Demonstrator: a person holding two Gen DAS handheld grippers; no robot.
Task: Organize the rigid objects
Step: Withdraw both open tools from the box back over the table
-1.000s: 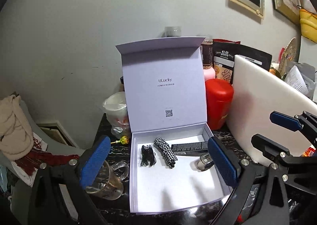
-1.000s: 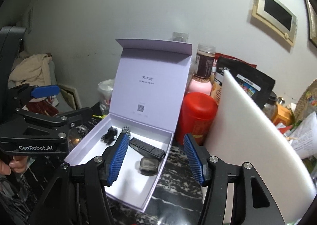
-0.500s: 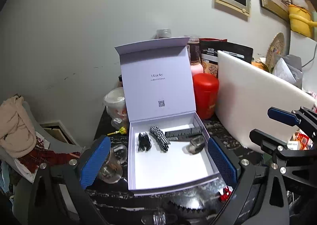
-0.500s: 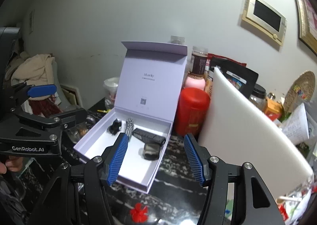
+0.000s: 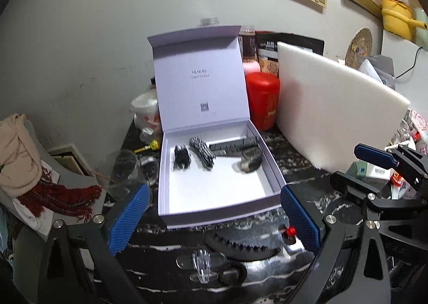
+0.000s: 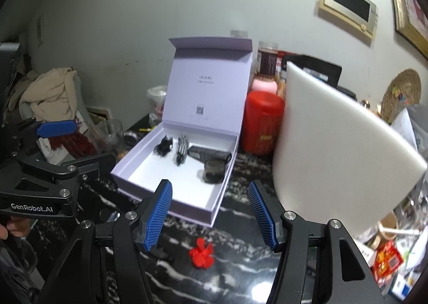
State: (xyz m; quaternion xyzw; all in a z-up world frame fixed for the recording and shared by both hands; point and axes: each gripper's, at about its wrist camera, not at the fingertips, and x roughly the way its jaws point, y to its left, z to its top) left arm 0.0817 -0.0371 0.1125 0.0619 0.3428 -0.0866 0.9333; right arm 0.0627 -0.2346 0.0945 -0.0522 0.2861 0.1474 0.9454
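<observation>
Both tools have pulled back from the open box over the last second: it looks smaller in both wrist views than a moment ago, and the near strip of the dark marbled table has come into sight. That strip carries the loose things not yet sorted: a long black toothed clip, a clear plastic clip, a black ring just beside it, and a small red flower-shaped piece near the table's front edge. Inside the box, along its back wall, already lie a black claw clip, a checkered piece, a dark comb and a grey block. I judge the packing partly done, with the retreat setting up the next pick from the front edge.

The left tool hovers above the table, tilted down toward the box's front wall, its jaws spread wide with nothing between them. The right tool sits to its right, likewise angled downward, jaws about halfway apart and empty; the red piece lies just below the gap between its blue pads. A fingertip shows at the left tool's handle in the right view.
</observation>
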